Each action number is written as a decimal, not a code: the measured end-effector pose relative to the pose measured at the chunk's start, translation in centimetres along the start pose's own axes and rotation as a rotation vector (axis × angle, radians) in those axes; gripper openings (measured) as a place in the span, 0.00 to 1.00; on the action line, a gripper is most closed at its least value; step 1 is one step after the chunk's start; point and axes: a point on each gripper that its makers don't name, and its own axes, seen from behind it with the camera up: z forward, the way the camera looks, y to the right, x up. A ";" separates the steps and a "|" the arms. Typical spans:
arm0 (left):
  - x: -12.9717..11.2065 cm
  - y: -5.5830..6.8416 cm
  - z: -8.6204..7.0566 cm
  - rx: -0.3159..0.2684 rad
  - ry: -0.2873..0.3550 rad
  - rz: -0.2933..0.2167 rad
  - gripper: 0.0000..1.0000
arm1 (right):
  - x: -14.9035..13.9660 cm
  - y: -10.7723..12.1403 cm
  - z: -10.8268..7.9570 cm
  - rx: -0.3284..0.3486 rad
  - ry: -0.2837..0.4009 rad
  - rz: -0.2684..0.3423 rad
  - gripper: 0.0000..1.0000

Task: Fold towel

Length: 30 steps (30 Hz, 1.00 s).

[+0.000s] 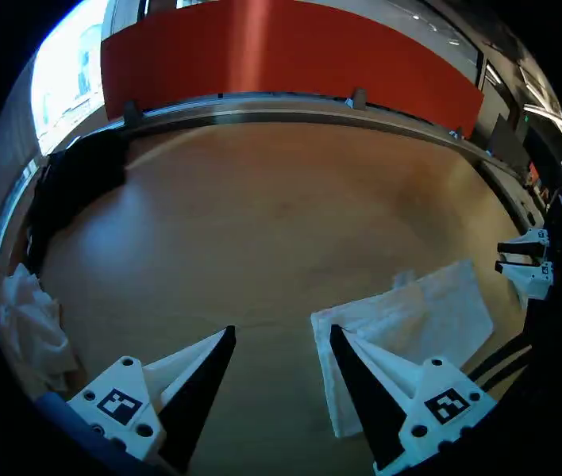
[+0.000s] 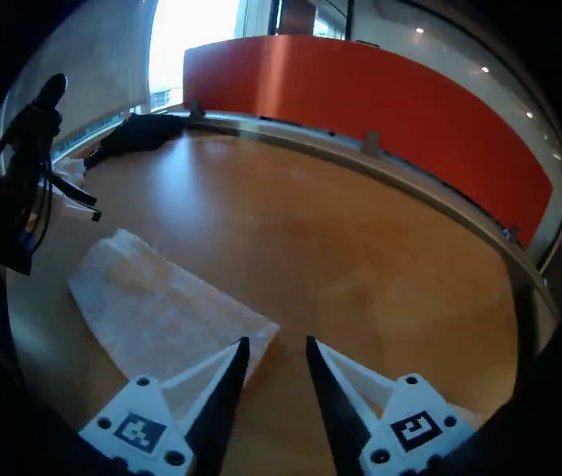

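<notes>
Far left on the desk point(image 1: 225, 222), a crumpled white cloth point(image 1: 31, 325) sits out of play. The left gripper point(image 1: 281, 332) hovers, fingers wide apart and holding nothing, one finger over the near edge of the white towel point(image 1: 440, 305). The towel lies flat and looks part-folded. Over to the right gripper point(image 2: 277, 343): fingers narrowly apart, empty, just off the towel's near corner. Best bet now is for each gripper to pinch one near corner, lift together, carry level, and match edges before releasing.

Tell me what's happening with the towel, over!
Left gripper and right gripper jaws open, empty. Towel flat on table by their tips. Crumpled white cloth off to the side, not blocking.
</notes>
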 end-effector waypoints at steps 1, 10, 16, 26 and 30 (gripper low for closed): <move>-0.1 0.0 -0.1 0.000 0.000 -0.002 0.88 | 0.0 -0.2 -0.1 0.004 0.002 -0.001 0.63; -2.2 0.3 -1.7 0.002 -0.010 -0.031 0.88 | -1.6 -1.9 -1.4 0.035 -0.010 -0.007 0.76; -4.8 0.4 -2.9 0.005 -0.027 -0.056 0.88 | -3.4 -3.1 -2.6 0.048 -0.026 -0.005 0.76; -8.0 0.6 -4.8 0.015 -0.047 -0.063 0.88 | -5.5 -4.3 -4.4 0.060 -0.042 -0.004 0.76; -8.7 0.6 -5.3 0.016 -0.050 -0.075 0.88 | -5.8 -4.6 -4.5 0.074 -0.047 -0.009 0.76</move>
